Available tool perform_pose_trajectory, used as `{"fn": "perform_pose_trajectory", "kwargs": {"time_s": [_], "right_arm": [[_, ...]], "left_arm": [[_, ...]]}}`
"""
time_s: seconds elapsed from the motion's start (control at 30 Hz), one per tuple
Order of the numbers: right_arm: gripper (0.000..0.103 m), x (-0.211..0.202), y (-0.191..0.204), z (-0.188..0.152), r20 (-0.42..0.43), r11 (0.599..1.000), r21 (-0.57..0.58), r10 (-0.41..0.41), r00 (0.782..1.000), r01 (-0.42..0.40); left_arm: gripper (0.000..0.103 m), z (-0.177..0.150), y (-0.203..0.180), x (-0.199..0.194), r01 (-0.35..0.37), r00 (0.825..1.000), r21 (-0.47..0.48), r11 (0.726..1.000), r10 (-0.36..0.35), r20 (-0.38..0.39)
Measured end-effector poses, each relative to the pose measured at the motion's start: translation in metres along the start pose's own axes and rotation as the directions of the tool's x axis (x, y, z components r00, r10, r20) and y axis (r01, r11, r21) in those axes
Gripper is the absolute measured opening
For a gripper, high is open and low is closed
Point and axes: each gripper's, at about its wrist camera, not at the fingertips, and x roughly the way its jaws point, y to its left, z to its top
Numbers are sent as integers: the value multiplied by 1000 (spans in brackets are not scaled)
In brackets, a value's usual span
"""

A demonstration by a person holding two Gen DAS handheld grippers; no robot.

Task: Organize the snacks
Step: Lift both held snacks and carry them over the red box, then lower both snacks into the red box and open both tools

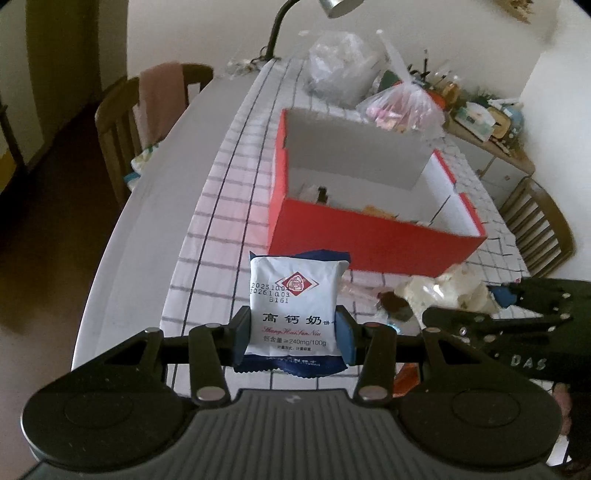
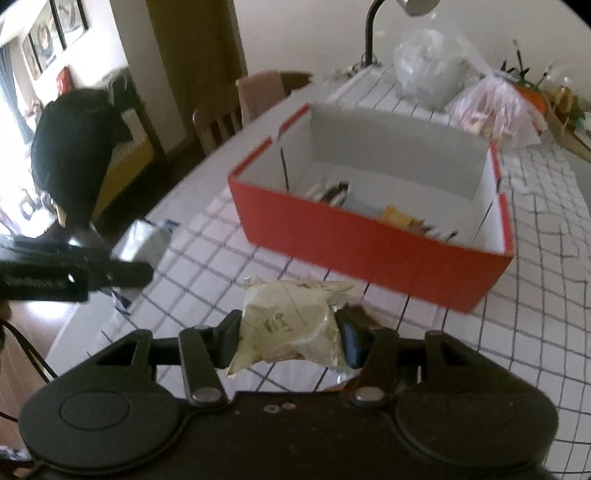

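Note:
My left gripper (image 1: 294, 338) is shut on a white and blue biscuit packet (image 1: 293, 310) and holds it upright above the table, short of the red box (image 1: 369, 240). My right gripper (image 2: 290, 338) is shut on a pale beige snack packet (image 2: 291, 325), also held in front of the red box (image 2: 369, 243). The box is open, has white inner walls and holds several snacks on its floor. The right gripper shows at the right in the left wrist view (image 1: 517, 306), above loose snacks (image 1: 436, 291). The left gripper shows at the left in the right wrist view (image 2: 74, 275).
A checked tablecloth (image 1: 229, 206) covers the round table. Plastic bags (image 1: 402, 103) and a desk lamp (image 1: 280, 33) stand behind the box. Wooden chairs stand at the left (image 1: 122, 136) and right (image 1: 539, 225). A cluttered sideboard (image 1: 487, 122) is at the far right.

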Motion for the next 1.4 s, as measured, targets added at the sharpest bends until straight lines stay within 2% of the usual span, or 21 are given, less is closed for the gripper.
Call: {"fn": "perform_pose_trajectory", "kwargs": {"time_s": [0.37,0.77,0.87,1.1,1.4], "right_arm": [[53,-24,-30,43,127,998,25,-63,990,60],[53,1,-75,84,142,990,61,-136,980,129],[53,16,-86,94,125,988,62,-147,981,141],[53,56,-107,104,58,987,61,-154,986,150],[53,103,-114,106,-33,989,11,-148,988,149]], "left_arm": [[46,48,-33,-1,-3,997,86,996,-4,76],[46,119,-62,39,-56,994,162,985,40,98],[46,133,-68,59,-71,995,186,980,57,77],[46,152,-71,113,-82,996,210,974,89,-23],[46,155,-74,168,-102,979,260,960,144,-144]]}}
